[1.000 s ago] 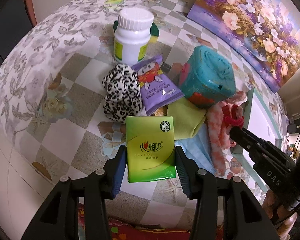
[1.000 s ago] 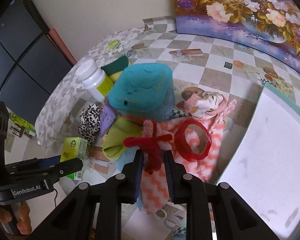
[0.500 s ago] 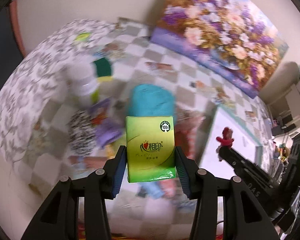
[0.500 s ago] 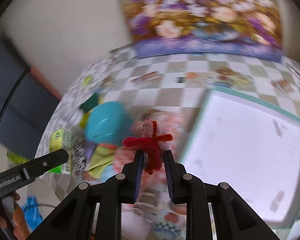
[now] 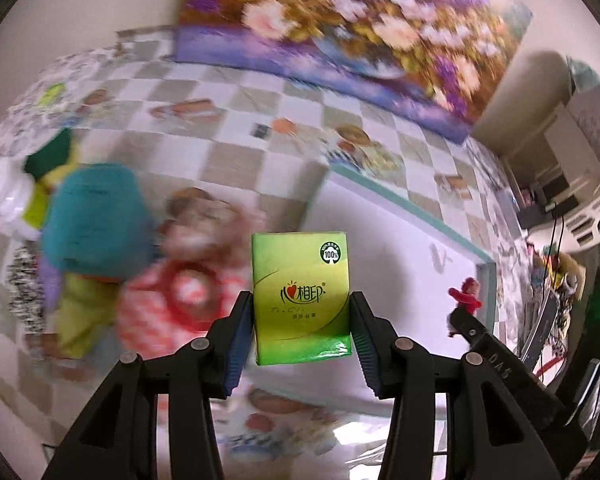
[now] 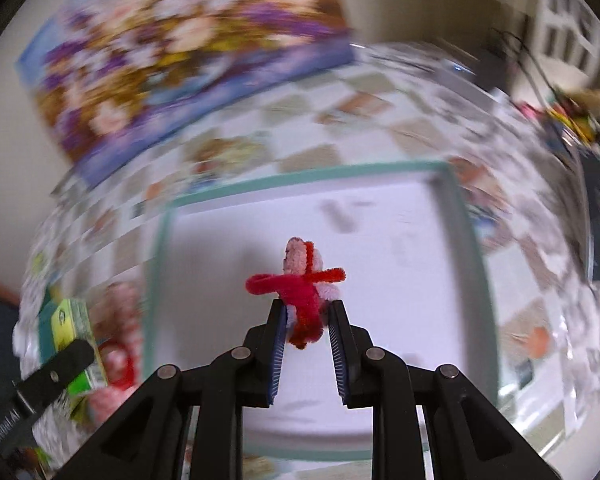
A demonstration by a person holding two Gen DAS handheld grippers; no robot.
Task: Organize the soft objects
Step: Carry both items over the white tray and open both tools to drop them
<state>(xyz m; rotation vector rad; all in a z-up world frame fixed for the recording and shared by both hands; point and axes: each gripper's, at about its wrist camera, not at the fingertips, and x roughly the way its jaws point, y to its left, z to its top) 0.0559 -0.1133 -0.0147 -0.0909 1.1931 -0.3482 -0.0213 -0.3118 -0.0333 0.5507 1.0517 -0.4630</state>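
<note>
Both jaws are closed on loads, tissue pack (image 5: 300, 298) left, pipe-cleaner toy (image 6: 304, 292) right over the tray (image 6: 476, 264); the pile (image 5: 100, 240) is seen whole only leftward.

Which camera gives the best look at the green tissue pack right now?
The left wrist view. The green tissue pack sits sharp and front-on between the left tongs, its printed label readable. The right wrist view catches only a blurred edge of the pack at the far left, partly behind one of the black left tongs' fingers.
</note>
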